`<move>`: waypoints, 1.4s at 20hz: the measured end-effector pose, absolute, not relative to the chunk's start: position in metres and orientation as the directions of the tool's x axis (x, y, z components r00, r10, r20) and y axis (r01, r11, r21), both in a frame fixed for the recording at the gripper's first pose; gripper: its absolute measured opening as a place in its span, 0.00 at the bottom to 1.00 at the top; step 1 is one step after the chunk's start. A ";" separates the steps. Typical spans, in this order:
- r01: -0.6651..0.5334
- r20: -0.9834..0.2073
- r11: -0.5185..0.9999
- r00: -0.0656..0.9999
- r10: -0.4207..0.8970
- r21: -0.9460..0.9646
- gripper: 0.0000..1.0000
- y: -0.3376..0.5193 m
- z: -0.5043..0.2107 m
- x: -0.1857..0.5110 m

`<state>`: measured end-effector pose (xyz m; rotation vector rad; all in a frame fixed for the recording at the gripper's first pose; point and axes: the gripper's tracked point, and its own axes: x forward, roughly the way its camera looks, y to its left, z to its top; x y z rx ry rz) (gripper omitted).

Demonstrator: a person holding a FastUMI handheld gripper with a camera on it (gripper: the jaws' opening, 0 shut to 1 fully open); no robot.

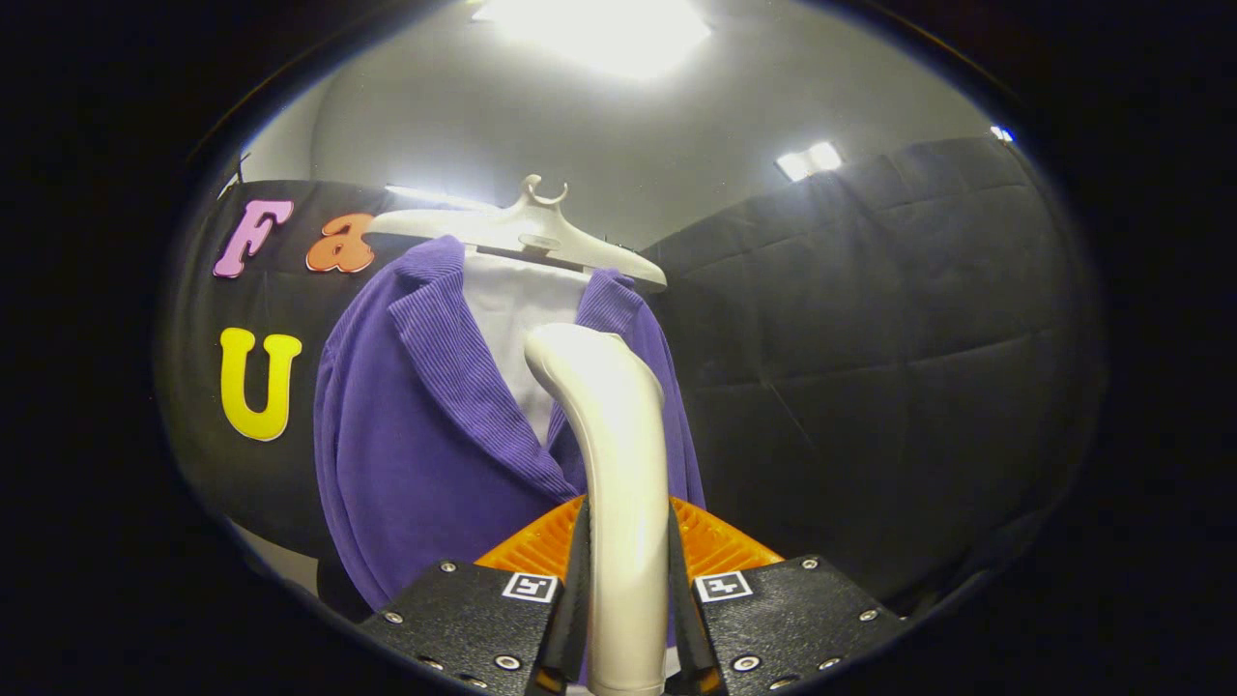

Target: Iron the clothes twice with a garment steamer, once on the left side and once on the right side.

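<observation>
**Steamer held up before the hanging jacket**

We see the gripper (626, 580) clamped on the steamer (618, 464): both fingers press against the sides of its handle, one on each flank, with no gap showing between pad and plastic. The finger housings are flat, grainy plates studded with small screws, and each carries a small square printed marker near its inner edge.

The steamer stands upright between the fingers. Its handle is smooth, glossy, off-white plastic, a rounded column that rises from the grip and bends at the top into a blunt curved head turned toward the garment. Just behind the handle, at the level of the fingertips, we see an orange ribbed part (715, 546) with fine parallel ridges; we cannot tell what it belongs to.

Beyond the steamer hangs the jacket (416, 464), purple, in a fine ribbed, corduroy-like cloth, with broad lapels falling open over a plain white panel (512, 309). The steamer's head sits in front of the jacket's opening, near the lower end of the lapels; we cannot tell whether it touches the cloth.

The jacket hangs from a pale plastic hanger (527, 232) with wide sloping shoulders and a small hook on top. Behind it is the booth's dark quilted wall (870, 338), under a grey ceiling with bright lights (599, 29).
</observation>
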<state>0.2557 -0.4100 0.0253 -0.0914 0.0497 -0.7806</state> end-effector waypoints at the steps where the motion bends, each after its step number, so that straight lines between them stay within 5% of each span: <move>1: 0.702 -0.023 0.704 0.706 -0.708 -0.113 0.37 -0.414 0.016 0.259; 28: 0.746 -0.366 0.628 0.534 -0.762 -0.219 0.38 -0.418 -0.199 0.192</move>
